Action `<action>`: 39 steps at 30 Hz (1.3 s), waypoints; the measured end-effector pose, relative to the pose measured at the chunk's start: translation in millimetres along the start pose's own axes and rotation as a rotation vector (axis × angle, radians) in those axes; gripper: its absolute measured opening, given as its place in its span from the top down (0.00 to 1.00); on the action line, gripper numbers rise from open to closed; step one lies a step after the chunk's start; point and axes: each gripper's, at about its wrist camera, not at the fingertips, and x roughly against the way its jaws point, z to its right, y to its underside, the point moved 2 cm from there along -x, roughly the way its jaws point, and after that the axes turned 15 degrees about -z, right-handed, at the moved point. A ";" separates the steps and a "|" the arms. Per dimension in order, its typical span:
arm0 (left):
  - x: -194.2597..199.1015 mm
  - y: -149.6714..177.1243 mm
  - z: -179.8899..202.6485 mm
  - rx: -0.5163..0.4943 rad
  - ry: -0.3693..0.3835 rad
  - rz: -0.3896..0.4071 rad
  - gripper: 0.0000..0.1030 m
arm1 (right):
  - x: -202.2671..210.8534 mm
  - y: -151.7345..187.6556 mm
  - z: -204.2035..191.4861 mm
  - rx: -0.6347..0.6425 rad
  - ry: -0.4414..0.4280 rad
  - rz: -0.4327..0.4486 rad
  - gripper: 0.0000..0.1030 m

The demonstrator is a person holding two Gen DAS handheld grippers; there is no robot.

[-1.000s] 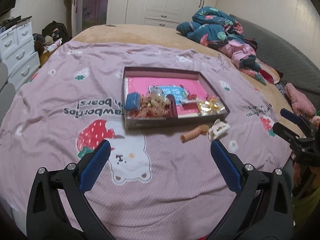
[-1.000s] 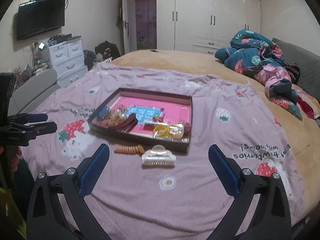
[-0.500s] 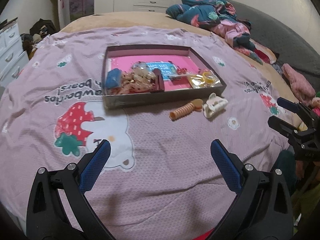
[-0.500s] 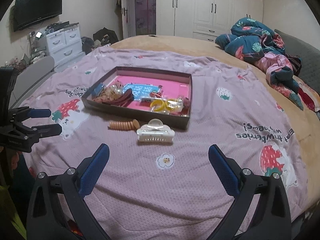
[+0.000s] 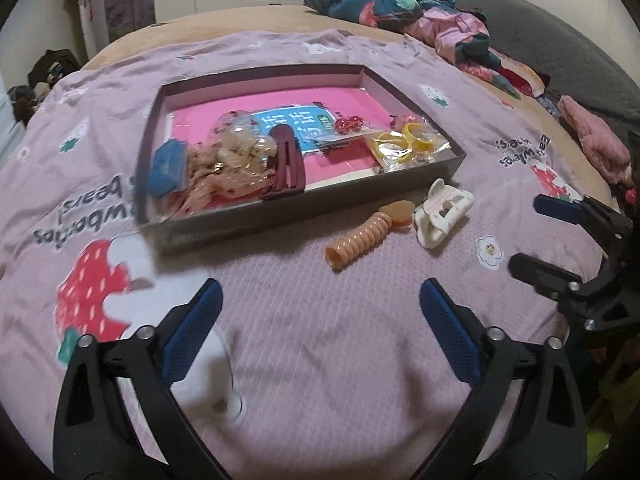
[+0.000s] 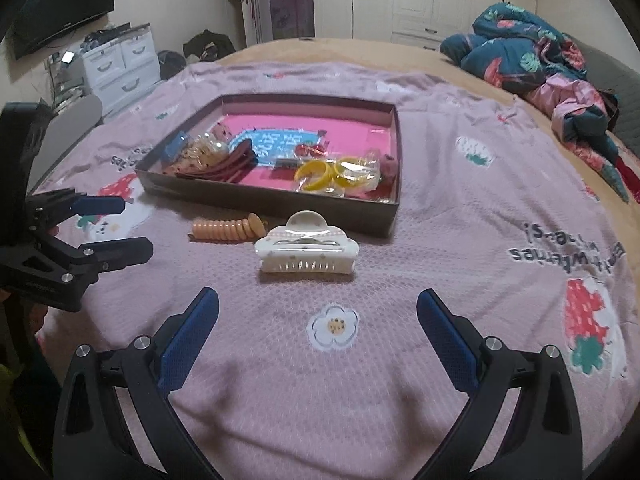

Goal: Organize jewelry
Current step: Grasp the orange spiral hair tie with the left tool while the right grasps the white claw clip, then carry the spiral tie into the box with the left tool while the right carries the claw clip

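Both grippers hover low over the bed, pointing across the pink strawberry-print blanket [image 6: 460, 240] toward the shallow dark box [image 6: 276, 200]. The left gripper [image 5: 320, 308] has its blue-padded fingers spread wide and holds nothing; the right gripper [image 6: 318, 312] is likewise spread and bare. In the right wrist view the left gripper appears at the left edge, level with the near side of the box; in the left wrist view the right one sits at the far right. Between the fingers and the box lies open blanket. Two pieces rest outside the box, just beside its near wall: a white claw hair clip [image 6: 306, 250] and an orange spiral hair tie [image 6: 228, 228], close beside each other. Inside, on a pink lining, sit yellow bangles in a clear bag [image 6: 336, 176], dark red clips [image 6: 232, 164], a beaded heap [image 5: 232, 160] and a small blue piece [image 5: 168, 166]. A pile of teal and pink bedding [image 6: 532, 56] lies well apart at the bed's far right.
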 end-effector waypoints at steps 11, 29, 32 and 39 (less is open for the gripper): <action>-27.5 -21.0 9.6 -0.119 0.026 -0.035 0.43 | -46.5 -30.9 6.6 0.000 -0.041 -0.070 0.05; -53.4 -36.5 31.3 -0.205 0.041 -0.083 0.77 | -33.9 -14.4 32.2 -0.033 -0.052 -0.067 0.29; -51.8 -35.1 34.2 -0.208 0.066 -0.089 0.85 | -23.7 -7.6 37.5 -0.045 -0.046 -0.056 0.32; -29.8 -23.0 40.0 -0.189 0.105 -0.050 0.90 | -1.5 -0.1 39.2 -0.058 -0.053 -0.022 0.32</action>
